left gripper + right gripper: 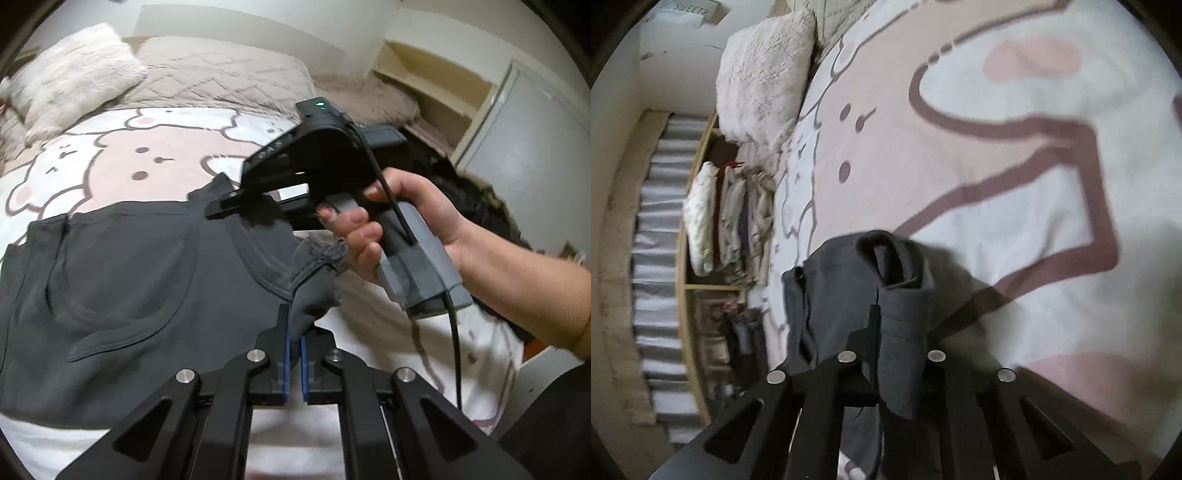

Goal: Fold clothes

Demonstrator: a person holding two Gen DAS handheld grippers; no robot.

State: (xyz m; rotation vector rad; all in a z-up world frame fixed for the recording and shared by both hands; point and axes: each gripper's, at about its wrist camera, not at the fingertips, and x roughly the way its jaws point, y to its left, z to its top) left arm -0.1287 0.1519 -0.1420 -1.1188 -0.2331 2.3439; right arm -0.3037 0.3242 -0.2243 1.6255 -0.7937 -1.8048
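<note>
A dark grey garment point(129, 277) with a stitched pocket lies spread on the bed cover point(147, 155). Low in the left wrist view, my left gripper point(295, 325) has its blue pads shut on a bunched, frayed corner of it. Further off, a person's hand point(417, 221) holds my right gripper point(218, 212), whose tips sit at the garment's top edge. In the right wrist view the right gripper point(882, 317) is shut on a raised fold of the garment point(831, 295). The cloth drapes over its fingers and hides the pads.
The bed cover point(997, 147) is white and pink with a bear print. A fluffy white pillow point(74, 77) point(764, 66) lies at the head of the bed. Wooden shelves point(716, 221) with folded linens stand beside the bed. A dark furry heap point(472, 206) lies behind the hand.
</note>
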